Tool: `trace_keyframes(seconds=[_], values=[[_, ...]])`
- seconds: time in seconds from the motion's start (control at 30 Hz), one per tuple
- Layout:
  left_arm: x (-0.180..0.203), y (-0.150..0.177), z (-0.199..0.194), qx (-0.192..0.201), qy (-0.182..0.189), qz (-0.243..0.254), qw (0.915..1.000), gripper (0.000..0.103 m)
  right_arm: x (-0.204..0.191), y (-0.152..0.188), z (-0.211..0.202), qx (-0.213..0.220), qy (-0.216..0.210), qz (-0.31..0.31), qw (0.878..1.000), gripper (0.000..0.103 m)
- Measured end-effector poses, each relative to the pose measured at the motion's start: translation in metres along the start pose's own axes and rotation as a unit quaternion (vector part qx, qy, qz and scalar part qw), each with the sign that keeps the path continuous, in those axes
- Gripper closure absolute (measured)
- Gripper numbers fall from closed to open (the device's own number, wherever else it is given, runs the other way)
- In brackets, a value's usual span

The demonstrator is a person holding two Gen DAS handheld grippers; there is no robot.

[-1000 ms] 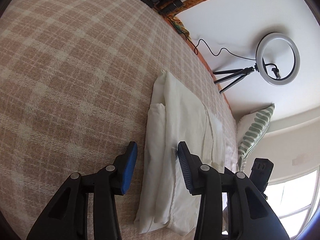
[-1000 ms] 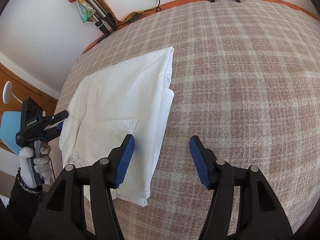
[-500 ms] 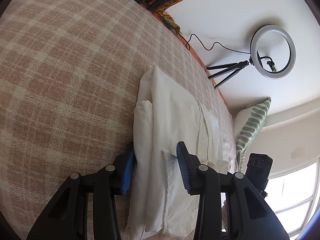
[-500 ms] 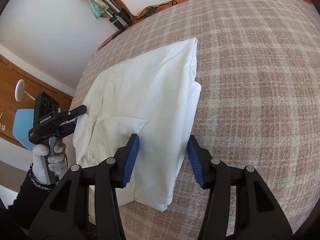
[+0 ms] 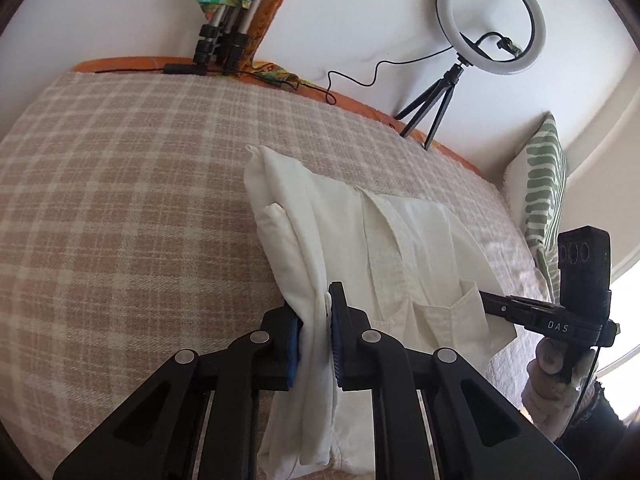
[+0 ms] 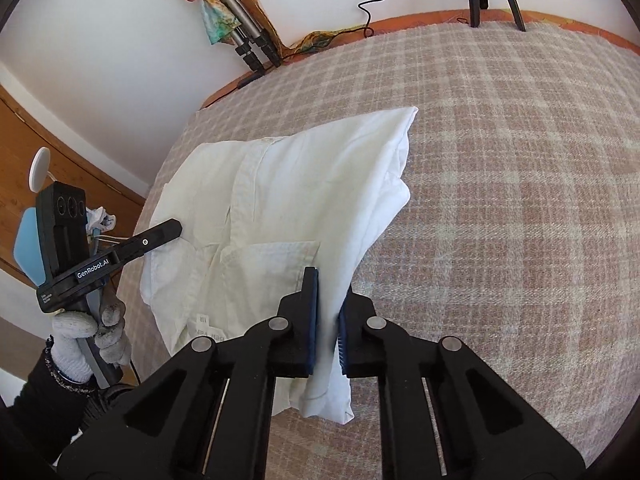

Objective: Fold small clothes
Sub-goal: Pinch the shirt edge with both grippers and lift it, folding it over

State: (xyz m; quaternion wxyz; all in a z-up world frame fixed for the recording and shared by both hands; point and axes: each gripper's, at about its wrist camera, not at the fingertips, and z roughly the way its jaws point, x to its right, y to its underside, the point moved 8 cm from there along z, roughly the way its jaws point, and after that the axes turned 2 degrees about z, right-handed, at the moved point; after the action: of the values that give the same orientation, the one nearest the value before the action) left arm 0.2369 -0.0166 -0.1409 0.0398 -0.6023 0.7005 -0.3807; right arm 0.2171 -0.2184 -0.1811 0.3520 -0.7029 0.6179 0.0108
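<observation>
Bright daylight, soft shadows, sharp focus — window glare (image 5: 628, 320) blown out at right, fisheye edges bent and dark.

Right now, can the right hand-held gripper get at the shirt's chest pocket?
Probably not yet: the right hand-held gripper is closing its jaws on the shirt edge. The pocket lies uncovered just beside it, reachable once it lets go.

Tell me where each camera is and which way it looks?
Left wrist: sits on the left tongs, looking down along them at the shirt on the blanket; the right gloved hand shows.
Right wrist: sits on the right tongs, looking down at the shirt; the left gloved hand shows.
Both see: shirt, blanket, both tongs closing on shirt edges.
</observation>
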Motion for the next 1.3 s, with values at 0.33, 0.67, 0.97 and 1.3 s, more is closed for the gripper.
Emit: trace_keyframes(seconds=[0.33, 0.67, 0.97, 1.3], values=[[0.056, -0.010, -0.015, 0.038, 0.017, 0.070, 0.9967, 0.093, -0.025, -0.014, -0.044, 0.055, 0.038, -0.064, 0.996, 0.095], [0.106, -0.032, -0.010, 0.063, 0.042, 0.111, 0.9910, 0.093, -0.007, -0.036, -0.088, 0.095, 0.061, -0.068, 0.991, 0.096], [0.155, -0.053, 0.024, 0.054, 0.076, 0.129, 0.9872, 0.093, 0.040, -0.057, -0.120, 0.115, 0.094, -0.058, 0.987, 0.096], [0.220, -0.078, 0.084, 0.045, 0.112, 0.138, 0.9831, 0.093, 0.112, -0.088, -0.158, 0.132, 0.160, -0.055, 0.977, 0.096]])
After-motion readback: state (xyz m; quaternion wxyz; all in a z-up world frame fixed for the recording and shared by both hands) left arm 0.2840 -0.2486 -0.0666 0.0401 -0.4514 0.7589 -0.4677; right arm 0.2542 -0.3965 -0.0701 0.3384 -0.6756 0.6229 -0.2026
